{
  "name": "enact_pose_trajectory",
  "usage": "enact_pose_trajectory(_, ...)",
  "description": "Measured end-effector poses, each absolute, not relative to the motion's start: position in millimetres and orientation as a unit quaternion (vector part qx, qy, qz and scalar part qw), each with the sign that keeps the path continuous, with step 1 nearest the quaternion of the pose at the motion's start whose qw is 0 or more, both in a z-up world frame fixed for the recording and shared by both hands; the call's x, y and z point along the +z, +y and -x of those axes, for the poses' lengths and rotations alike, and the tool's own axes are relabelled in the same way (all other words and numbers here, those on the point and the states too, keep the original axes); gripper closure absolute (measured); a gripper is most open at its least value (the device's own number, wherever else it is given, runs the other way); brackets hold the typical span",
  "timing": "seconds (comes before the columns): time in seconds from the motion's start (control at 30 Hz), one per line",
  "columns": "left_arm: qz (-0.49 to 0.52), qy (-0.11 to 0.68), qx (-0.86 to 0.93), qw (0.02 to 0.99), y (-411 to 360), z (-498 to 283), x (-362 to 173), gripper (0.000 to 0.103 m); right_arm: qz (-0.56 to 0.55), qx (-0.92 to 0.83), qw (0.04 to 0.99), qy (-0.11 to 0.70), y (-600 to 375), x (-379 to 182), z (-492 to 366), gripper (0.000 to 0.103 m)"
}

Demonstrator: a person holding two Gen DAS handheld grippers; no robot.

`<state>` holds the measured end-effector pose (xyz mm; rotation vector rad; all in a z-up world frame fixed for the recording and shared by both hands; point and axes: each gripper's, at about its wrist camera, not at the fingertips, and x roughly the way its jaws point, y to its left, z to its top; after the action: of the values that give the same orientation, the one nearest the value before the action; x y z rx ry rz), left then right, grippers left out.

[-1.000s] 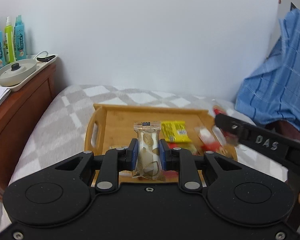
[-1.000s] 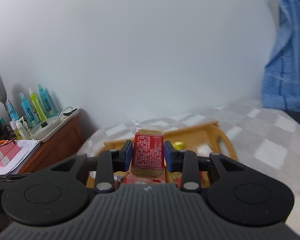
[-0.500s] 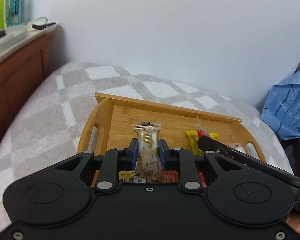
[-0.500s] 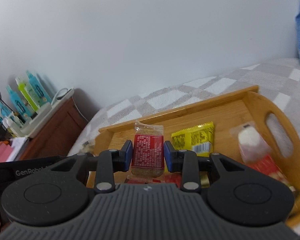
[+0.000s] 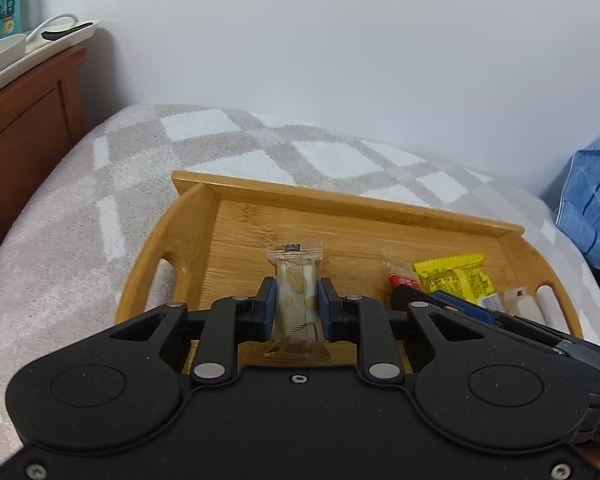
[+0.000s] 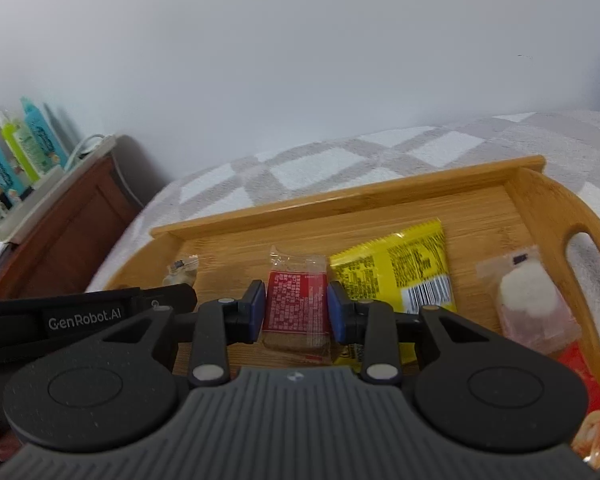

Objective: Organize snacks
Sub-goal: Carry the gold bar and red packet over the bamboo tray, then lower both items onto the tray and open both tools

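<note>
My left gripper [image 5: 297,312] pinches a gold-and-clear snack packet [image 5: 296,300] by its long sides, blue pads pressed to it, so the packet stands lengthwise and can go down flat. My right gripper [image 6: 296,312] clamps a red snack packet [image 6: 296,306] the same way. Both hang over the wooden tray [image 5: 340,200], which lies on the checked bed cover [image 5: 80,220].

Ahead-right of the right gripper: yellow packet [image 6: 404,272], flat on the tray; further right, a white sweet in a clear wrapper [image 6: 528,296]. Bare tray floor lies ahead of the left gripper. My guess: each packet goes beside its neighbours, in a row.
</note>
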<state>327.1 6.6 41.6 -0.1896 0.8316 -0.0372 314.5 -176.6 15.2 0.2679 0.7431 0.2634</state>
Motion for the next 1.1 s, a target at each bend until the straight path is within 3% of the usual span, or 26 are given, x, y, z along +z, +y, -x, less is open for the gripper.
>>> enact_pose_trajectory(0.37,0.091,0.409,-0.026,0.908,-3,-332,35,0.082,-0.142,0.115,0.915,0.361,-185,15,-313,0.065)
enact_pose_trajectory(0.5,0.098,0.408,-0.031,0.907,-1,-334,33,0.082,-0.146,0.117,0.914,0.360,-186,15,-313,0.060)
enact_pose_trajectory(0.67,0.098,0.399,-0.018,0.911,3,-331,36,0.061,-0.167,0.120,0.911,0.358,-190,14,-312,0.058)
enact_pose_trajectory(0.8,0.104,0.390,-0.017,0.915,8,-323,45,0.055,-0.181,0.123,0.909,0.356,-194,18,-308,0.048)
enact_pose_trajectory(1.1,0.068,0.363,-0.015,0.929,3,-279,76,0.033,-0.194,0.116,0.922,0.314,-202,43,-269,0.040)
